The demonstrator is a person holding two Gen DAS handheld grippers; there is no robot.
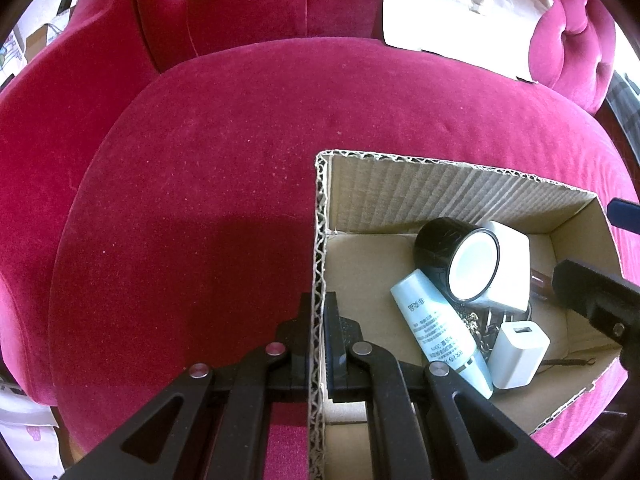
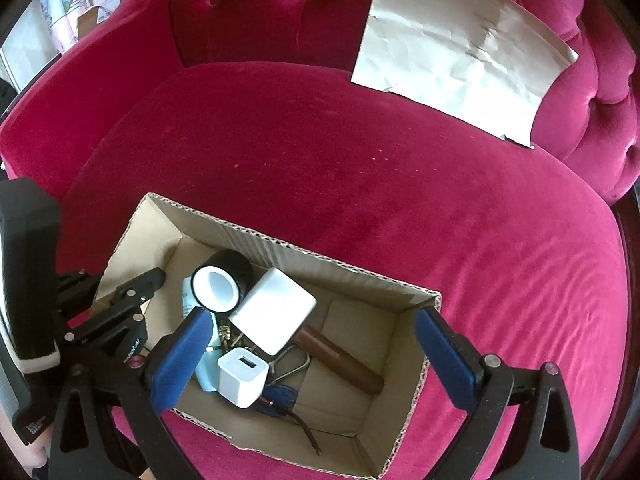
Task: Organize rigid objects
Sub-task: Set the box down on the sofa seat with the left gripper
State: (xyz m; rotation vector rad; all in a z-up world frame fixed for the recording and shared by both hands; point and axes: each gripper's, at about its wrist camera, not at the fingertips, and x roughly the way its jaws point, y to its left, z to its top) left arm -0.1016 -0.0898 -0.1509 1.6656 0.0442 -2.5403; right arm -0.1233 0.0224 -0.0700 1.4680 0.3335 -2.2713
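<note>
An open cardboard box (image 1: 452,188) (image 2: 424,372) sits on a red velvet seat. Inside lie a black tape roll (image 1: 456,258) (image 2: 222,280), a white cube (image 1: 512,268) (image 2: 274,316), a pale blue tube (image 1: 438,328), a small white charger (image 1: 518,354) (image 2: 242,376), a brown cylinder (image 2: 340,360) and keys with a cord. My left gripper (image 1: 318,332) is shut on the box's left wall; it also shows in the right wrist view (image 2: 136,292). My right gripper (image 2: 312,356) hangs open and empty over the box.
The red velvet seat cushion (image 1: 200,184) (image 2: 400,184) spreads to the left of and beyond the box. A crumpled sheet of paper (image 1: 460,12) (image 2: 460,48) lies at the back right, against the tufted backrest. Clutter shows past the seat's left edge.
</note>
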